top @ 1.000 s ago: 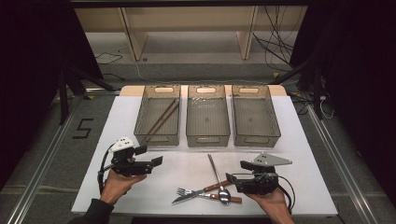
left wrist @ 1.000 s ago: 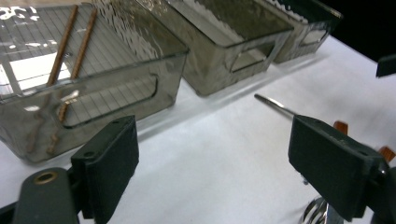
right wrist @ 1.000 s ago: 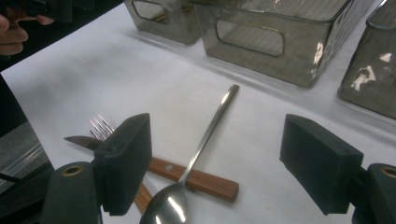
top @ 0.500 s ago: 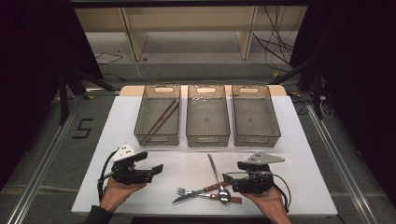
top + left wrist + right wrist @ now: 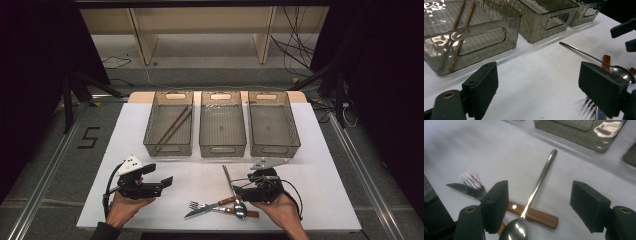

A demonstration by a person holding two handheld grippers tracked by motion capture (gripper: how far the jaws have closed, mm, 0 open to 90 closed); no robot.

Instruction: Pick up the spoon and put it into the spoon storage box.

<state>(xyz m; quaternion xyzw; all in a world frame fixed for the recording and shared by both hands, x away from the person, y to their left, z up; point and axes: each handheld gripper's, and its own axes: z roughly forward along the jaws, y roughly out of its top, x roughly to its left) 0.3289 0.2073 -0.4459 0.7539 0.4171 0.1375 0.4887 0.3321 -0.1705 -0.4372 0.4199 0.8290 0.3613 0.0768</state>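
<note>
Straddling the spoon [image 5: 534, 192] with jaws wide, the right tool [image 5: 539, 205] seems just above it.

Black left gripper [image 5: 166, 182], white top, grey-plated right gripper [image 5: 238, 192], cables

A staged recording lab was shown rather than a home or kitchen. A white counter [image 5: 320, 165] was set on a grey floor between metal rails [image 5: 37, 200], with a "5" [image 5: 89, 137] marked on the floor in tape and dark curtains [image 5: 40, 45] hung at both sides. Loose cables [image 5: 295, 47] were left trailing near a bare wooden shelf unit [image 5: 200, 20] behind.
</note>
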